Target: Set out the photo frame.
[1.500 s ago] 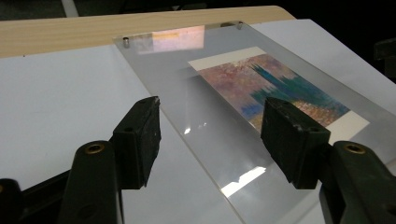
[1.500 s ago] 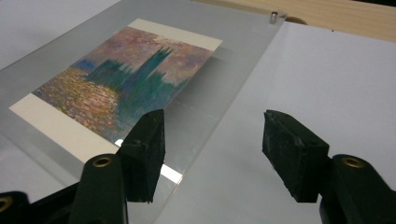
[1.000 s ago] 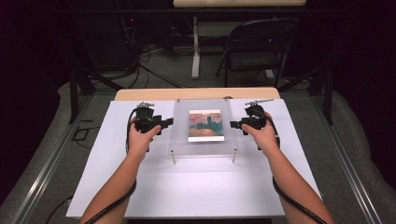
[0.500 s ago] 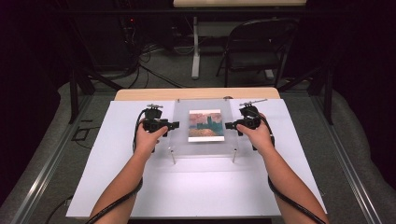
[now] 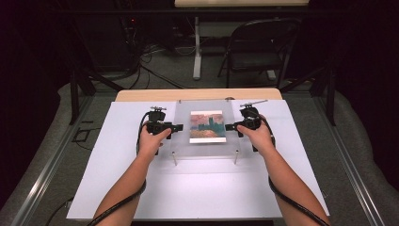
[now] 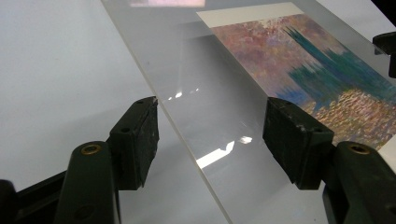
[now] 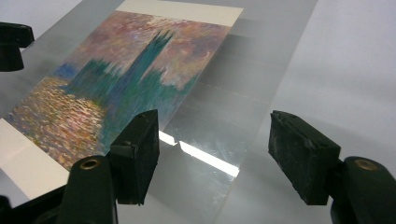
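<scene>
Both grippers are closing in on the clear acrylic panel [image 5: 205, 128] from opposite sides. The left gripper [image 5: 175, 127] is moving right, its parted jaws now straddling the panel's left edge. The right gripper [image 5: 229, 126] is moving left, its parted jaws now straddling the right edge.

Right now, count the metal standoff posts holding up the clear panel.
2 show: one post under the clear panel's near-left corner, by the left gripper, and another post under its near-right corner. Any posts at the far corners may be hidden.
</scene>
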`<state>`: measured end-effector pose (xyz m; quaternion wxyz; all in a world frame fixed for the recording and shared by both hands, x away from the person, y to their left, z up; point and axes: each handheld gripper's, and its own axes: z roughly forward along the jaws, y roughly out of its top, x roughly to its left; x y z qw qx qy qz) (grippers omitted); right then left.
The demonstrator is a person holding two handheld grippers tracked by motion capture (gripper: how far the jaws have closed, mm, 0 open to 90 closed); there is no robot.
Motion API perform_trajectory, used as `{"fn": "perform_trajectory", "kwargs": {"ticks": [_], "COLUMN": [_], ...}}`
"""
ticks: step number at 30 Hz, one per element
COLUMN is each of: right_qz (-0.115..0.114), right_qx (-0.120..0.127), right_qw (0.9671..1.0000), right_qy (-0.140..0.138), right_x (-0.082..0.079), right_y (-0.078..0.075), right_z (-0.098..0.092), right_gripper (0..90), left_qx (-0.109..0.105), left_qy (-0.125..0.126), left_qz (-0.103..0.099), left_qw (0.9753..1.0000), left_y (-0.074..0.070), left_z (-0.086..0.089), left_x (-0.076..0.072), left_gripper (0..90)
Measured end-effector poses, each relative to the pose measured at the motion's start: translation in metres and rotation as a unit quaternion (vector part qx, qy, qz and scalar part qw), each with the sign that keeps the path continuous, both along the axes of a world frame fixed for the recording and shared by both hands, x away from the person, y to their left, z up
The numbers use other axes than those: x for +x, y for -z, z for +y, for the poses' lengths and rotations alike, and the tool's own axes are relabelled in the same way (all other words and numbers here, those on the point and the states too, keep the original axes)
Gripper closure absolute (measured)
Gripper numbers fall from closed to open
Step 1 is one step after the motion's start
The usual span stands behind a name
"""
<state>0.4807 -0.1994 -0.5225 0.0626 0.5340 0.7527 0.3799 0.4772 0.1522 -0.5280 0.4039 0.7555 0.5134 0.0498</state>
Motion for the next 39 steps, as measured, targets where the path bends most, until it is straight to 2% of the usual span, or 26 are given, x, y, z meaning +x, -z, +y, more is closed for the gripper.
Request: {"fn": "perform_trajectory", "kwargs": {"ticks": [8,15,17,20,25,31,39], "right_qz": [0.006,0.012,0.012,0.014,0.018,0.019,0.027], "right_qx": [0.01,0.013,0.013,0.014,0.021,0.024,0.027], "right_qw": [0.9999,0.9998,0.9998,0.9998,0.9996,0.9995,0.9993], "right_qy": [-0.002,-0.004,-0.003,-0.006,-0.008,-0.005,-0.002], "right_x": [0.001,0.001,0.001,0.002,0.003,0.004,0.006], "right_y": [0.002,0.003,0.003,0.003,0.004,0.006,0.006], "right_z": [0.003,0.003,0.003,0.003,0.001,0.002,0.003], "right_gripper": [31.7,29.3,28.6,28.4,27.8,26.1,24.7], "left_qx": [-0.001,0.003,0.008,0.001,-0.003,0.006,0.006], "left_qy": [0.004,-0.003,-0.006,-0.013,-0.019,-0.023,-0.029], "left_qz": [0.002,0.001,0.005,0.012,0.014,0.019,0.023], "left_qw": [1.0,1.0,0.9999,0.9998,0.9997,0.9995,0.9993], "left_y": [0.0,0.001,0.002,0.003,0.004,0.003,0.004], "left_z": [-0.005,-0.008,-0.01,-0.011,-0.013,-0.016,-0.019], "left_x": [-0.001,0.0,0.0,0.001,0.002,0.003,0.004], "left_gripper": [36.0,33.4,32.1,30.5,28.3,25.5,22.7]}}
